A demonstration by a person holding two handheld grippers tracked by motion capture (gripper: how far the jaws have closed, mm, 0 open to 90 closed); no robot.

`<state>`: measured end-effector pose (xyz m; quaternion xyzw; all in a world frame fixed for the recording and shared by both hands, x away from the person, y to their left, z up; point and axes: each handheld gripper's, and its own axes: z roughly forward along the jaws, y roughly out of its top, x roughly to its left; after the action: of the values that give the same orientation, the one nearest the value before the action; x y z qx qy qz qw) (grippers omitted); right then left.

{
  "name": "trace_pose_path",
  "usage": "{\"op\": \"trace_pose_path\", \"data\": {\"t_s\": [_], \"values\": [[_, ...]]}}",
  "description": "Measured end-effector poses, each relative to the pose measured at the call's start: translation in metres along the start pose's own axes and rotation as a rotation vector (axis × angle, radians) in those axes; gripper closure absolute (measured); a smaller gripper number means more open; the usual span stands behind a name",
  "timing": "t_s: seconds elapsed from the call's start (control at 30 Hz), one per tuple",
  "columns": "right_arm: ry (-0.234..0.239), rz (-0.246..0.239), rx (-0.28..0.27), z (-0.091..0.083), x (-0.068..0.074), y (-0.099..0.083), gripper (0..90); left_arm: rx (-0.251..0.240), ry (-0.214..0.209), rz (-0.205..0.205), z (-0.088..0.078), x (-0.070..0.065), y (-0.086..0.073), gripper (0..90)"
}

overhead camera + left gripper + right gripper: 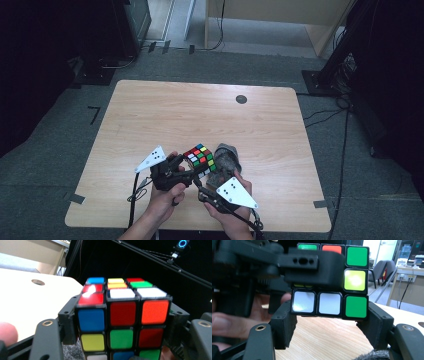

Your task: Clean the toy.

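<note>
The puzzle cube (200, 159) is held off the surface (150, 120) near its near edge, with both tongs clamped on it: the left tongs (184, 167) across its sides and the right tongs (329, 325) on its bottom layer. A twist could misalign the layers and pop the cube loose; the grey furry object (227, 157) just right seems uninvolved.

A lab or office: wooden table (150, 115) on grey carpet (45, 150), black rig poles (160, 262), office chair (382, 271).
</note>
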<state>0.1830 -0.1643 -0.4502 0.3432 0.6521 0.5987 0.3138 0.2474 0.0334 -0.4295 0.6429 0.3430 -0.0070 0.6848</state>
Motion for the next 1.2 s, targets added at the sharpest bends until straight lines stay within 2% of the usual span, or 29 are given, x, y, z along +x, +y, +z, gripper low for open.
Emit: {"op": "trace_pose_path", "data": {"t_s": [0.1, 0.23, 0.33, 0.4, 0.53, 0.63, 0.77, 0.83, 1.0, 1.13, 1.2], "values": [[0.009, -0.011, 0.023, 0.002, -0.001, -0.002, 34.5, -0.014, 0.006, 0.0, -0.004, 0.003, 0.004, 25.9], [0.004, -0.009, 0.07, 0.004, -0.004, -0.004, 34.9, -0.067, 0.031, 0.019, -0.016, 0.011, 0.014, 22.9], [-0.003, 0.014, 0.093, 0.005, -0.013, -0.006, 34.9, -0.092, 0.069, 0.063, -0.024, 0.018, 0.02, 21.5], [-0.011, 0.026, 0.094, 0.005, -0.019, -0.005, 35.0, -0.084, 0.095, 0.109, -0.027, 0.021, 0.022, 20.7], [-0.017, 0.066, 0.101, 0.001, -0.038, 0.002, 35.0, -0.024, 0.165, 0.244, -0.026, 0.027, 0.017, 18.7], [-0.005, 0.097, 0.115, -0.003, -0.05, 0.007, 34.9, 0.05, 0.212, 0.384, -0.02, 0.025, 0.008, 17.6], [0.029, 0.158, 0.134, -0.006, -0.057, 0.013, 34.9, 0.149, 0.234, 0.617, -0.007, 0.013, -0.011, 17.7], [0.052, 0.184, 0.148, -0.006, -0.058, 0.015, 35.0, 0.181, 0.237, 0.686, -0.002, 0.008, -0.019, 17.8], [0.124, 0.219, 0.178, -0.005, -0.052, 0.018, 34.9, 0.213, 0.273, 0.782, 0.005, 0.003, -0.03, 17.9], [0.179, 0.264, 0.221, -0.001, -0.047, 0.017, 34.9, 0.202, 0.299, 0.844, 0.005, 0.0, -0.033, 17.9], [0.188, 0.275, 0.245, 0.001, -0.046, 0.015, 34.9, 0.2, 0.303, 0.872, 0.005, -0.002, -0.034, 18.0]]}}
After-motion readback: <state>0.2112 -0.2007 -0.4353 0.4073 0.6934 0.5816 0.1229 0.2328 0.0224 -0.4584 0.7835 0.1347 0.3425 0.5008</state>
